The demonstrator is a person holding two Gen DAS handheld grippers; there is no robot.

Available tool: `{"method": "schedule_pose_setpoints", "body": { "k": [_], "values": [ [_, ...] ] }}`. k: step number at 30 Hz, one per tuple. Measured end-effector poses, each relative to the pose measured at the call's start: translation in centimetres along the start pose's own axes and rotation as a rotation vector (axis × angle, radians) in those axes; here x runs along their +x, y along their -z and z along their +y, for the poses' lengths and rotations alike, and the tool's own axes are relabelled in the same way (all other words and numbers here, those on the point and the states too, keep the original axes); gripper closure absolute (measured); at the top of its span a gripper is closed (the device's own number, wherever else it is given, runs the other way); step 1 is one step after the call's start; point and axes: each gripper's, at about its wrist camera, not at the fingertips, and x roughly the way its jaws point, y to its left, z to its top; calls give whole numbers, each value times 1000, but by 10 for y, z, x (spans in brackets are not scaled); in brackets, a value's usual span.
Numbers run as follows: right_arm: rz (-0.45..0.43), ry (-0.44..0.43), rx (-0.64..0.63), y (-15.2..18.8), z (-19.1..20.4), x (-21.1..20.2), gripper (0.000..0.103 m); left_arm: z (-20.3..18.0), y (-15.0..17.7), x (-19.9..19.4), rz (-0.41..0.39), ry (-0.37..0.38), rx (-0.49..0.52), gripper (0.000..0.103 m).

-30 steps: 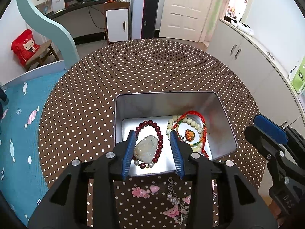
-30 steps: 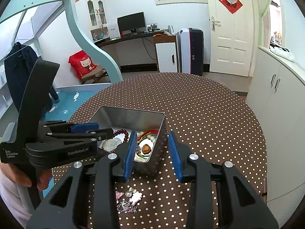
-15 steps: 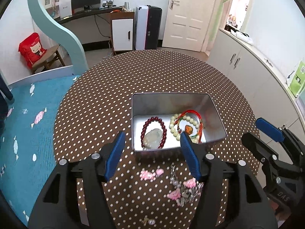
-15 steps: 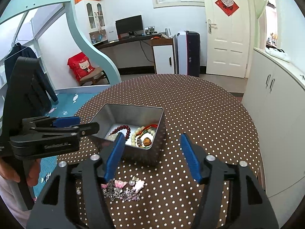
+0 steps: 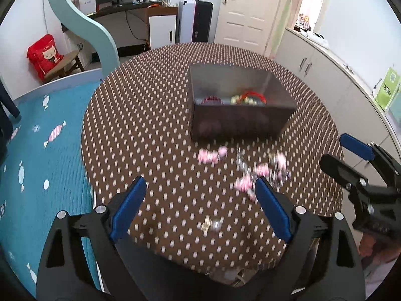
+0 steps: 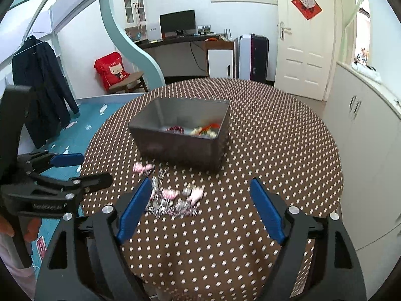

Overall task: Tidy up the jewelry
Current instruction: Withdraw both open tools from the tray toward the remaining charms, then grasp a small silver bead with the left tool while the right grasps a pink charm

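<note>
A grey metal tin [image 5: 240, 123] stands on the brown dotted round table [image 5: 150, 125]. It holds a dark red bead bracelet [image 5: 213, 99] and a pale bead bracelet with a red cord [image 5: 250, 96]. Loose pink charms [image 5: 211, 155] and a tangle of chain with pink charms [image 5: 263, 173] lie in front of the tin, and a small shiny piece [image 5: 211, 225] lies nearer. My left gripper [image 5: 200, 185] hovers over the near table, jaws opening, with nothing held. My right gripper [image 6: 200, 184] hangs above the tangle [image 6: 173, 198], jaws also opening and empty. The picture is blurred by motion.
A bed with a teal cover [image 5: 37, 150] lies left of the table, and white cabinets [image 5: 325, 75] run along the right. The table's near edge is just below both grippers. A hand [image 6: 7, 228] holds the left gripper [image 6: 94, 168].
Both grippers have drawn back from the tin toward the near table edge with their jaws spreading wide. The bracelet with the white pendant, earlier between the left pads, stayed in the tin.
</note>
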Motion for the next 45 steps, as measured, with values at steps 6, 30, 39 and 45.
{"method": "schedule_pose_setpoints", "body": {
  "k": [6,30,39,45],
  "values": [
    [54,-23,-10,21,9,6,25,3,28,-4,-12,-4,18,13],
    [139,-29,2,35,9,27,25,-12,49,22,-5,101,98,82],
    [152,-29,12,35,6,33,25,-13,46,25,-8,95,104,89],
    [134,-17,23,28,0,33,25,-10,44,24,-12,95,83,94]
  ]
}}
